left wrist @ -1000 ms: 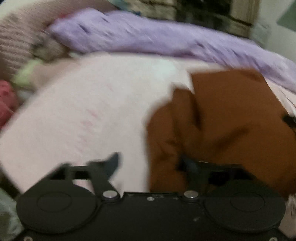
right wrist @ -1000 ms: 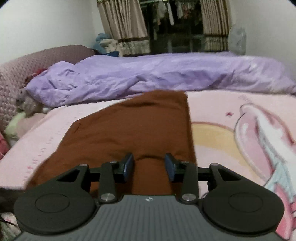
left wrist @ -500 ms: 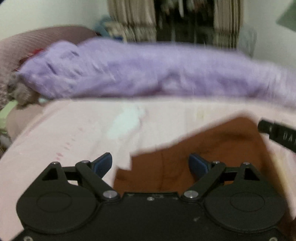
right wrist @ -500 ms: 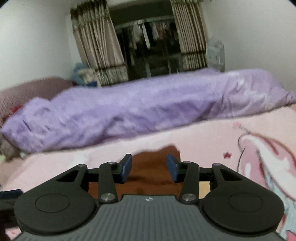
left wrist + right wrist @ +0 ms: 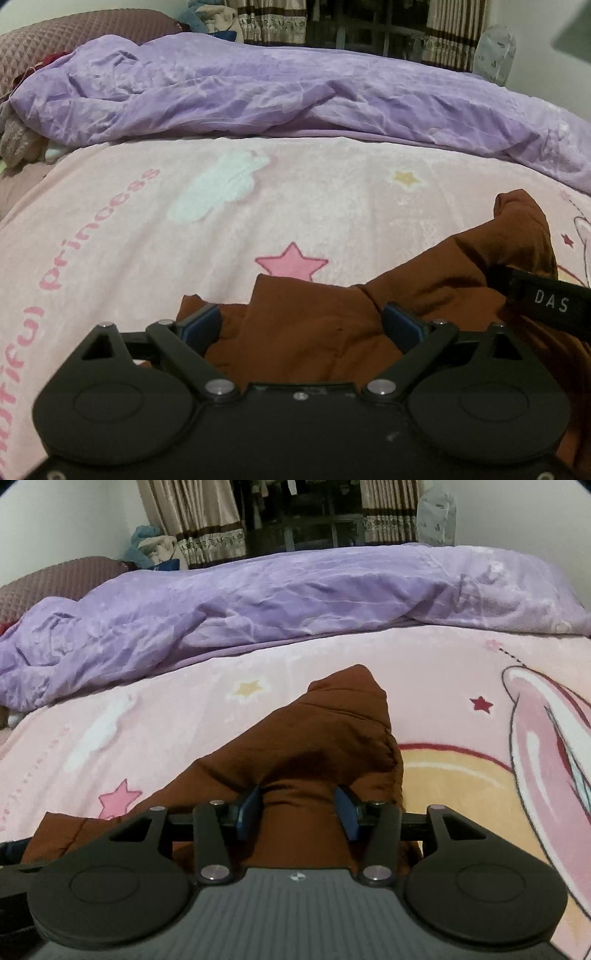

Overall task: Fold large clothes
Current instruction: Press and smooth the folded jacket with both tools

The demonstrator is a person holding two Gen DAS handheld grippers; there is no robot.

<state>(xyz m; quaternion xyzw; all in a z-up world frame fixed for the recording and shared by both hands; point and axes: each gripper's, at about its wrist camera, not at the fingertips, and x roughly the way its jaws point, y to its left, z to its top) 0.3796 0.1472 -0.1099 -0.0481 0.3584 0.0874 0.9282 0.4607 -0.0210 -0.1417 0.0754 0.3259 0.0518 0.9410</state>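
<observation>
Both grippers have come down toward the bed since the earlier frames, and the brown garment (image 5: 325, 746) is now bunched instead of lying flat. It rests on the pink blanket (image 5: 147, 221), on the near side of the purple duvet (image 5: 258, 92), well apart from it. The left gripper (image 5: 303, 325) is wide open, with crumpled cloth between its blue pads but not pinched. The right gripper (image 5: 297, 812) has its pads pressed against a raised fold of the garment, so it seems to grip it. To do this fold well, I think the left gripper should close on one clean edge only, then both should lift together and lay the cloth down flat and even.
</observation>
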